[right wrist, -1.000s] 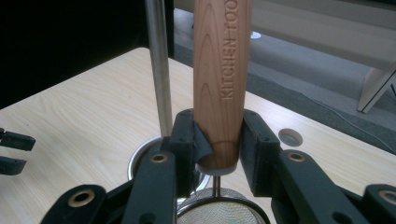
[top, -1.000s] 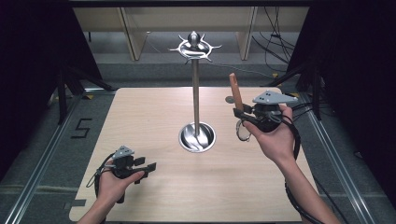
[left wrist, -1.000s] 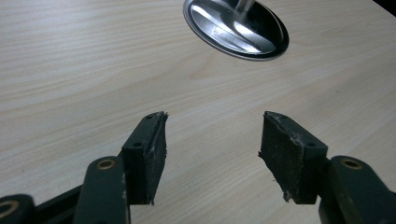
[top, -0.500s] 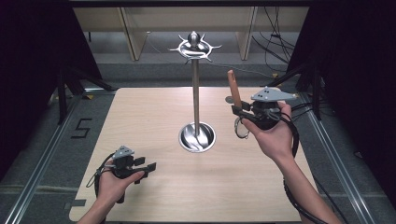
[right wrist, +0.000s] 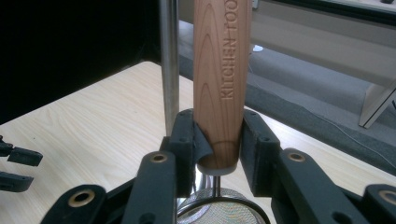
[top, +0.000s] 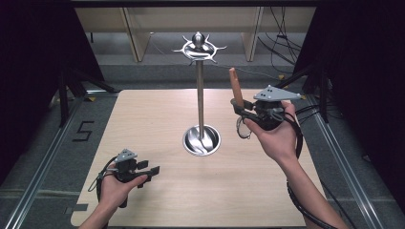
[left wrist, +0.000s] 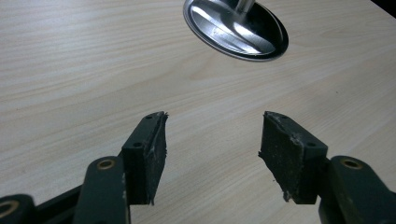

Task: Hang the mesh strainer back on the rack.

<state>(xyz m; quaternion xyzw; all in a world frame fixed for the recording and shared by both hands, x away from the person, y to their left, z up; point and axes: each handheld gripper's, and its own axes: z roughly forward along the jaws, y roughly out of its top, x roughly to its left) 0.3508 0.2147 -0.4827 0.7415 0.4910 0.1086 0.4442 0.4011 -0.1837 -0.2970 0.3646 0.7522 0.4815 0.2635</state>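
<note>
A steel hanging stand [top: 200, 95] rises from a round dish base [top: 202, 140] at the table's middle, with a ring of hooks on top [top: 199, 46]. To its right my right gripper [top: 237, 106] is raised and shut on a wooden handle [top: 234, 86] held upright. In the right gripper view the handle [right wrist: 223, 70] reads "KITCHEN TOO" between the pads, with a metal mesh strainer [right wrist: 224, 210] hanging below and the stand's pole [right wrist: 168, 65] just behind. My left gripper [top: 152, 171] rests low near the front left, open and holding nothing [left wrist: 212, 144].
The light wooden table [top: 157, 114] has free room around the stand base [left wrist: 233, 28]. Metal rails run along both sides, wooden shelf legs and cables lie behind, and dark curtains flank the table.
My right gripper has drifted slightly left with the handle. The left gripper has stayed put.
</note>
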